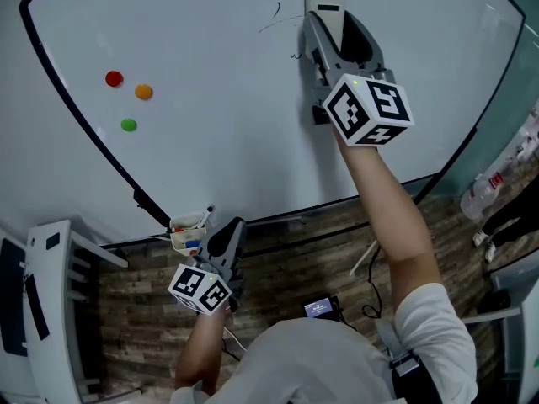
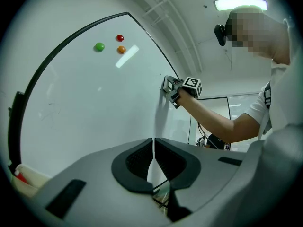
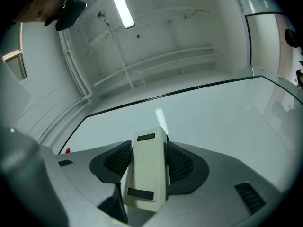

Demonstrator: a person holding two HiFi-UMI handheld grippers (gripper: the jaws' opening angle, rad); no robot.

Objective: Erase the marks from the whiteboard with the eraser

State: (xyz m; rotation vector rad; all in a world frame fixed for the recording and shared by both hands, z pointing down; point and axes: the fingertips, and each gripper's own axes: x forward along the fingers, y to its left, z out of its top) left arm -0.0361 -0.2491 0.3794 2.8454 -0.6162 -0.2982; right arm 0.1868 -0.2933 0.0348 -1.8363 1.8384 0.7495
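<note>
The whiteboard [image 1: 219, 133] fills the head view, with faint black marks [image 1: 276, 17] near its top, just left of the eraser. My right gripper [image 1: 327, 19] is shut on the cream eraser [image 1: 324, 7] and presses it against the board; the same eraser [image 3: 147, 171] shows clamped between the jaws in the right gripper view. My left gripper [image 1: 217, 230] hangs low by the board's bottom edge, shut with nothing between its pads [image 2: 137, 162]. From the left gripper view the right gripper [image 2: 174, 90] is seen at the board's surface.
Three round magnets, red [image 1: 114, 79], orange [image 1: 144, 92] and green [image 1: 128, 125], stick to the board's left part. A small tray with markers [image 1: 189, 231] sits at the bottom frame. A white chair [image 1: 50, 310] stands lower left, a bottle [image 1: 487, 188] at right.
</note>
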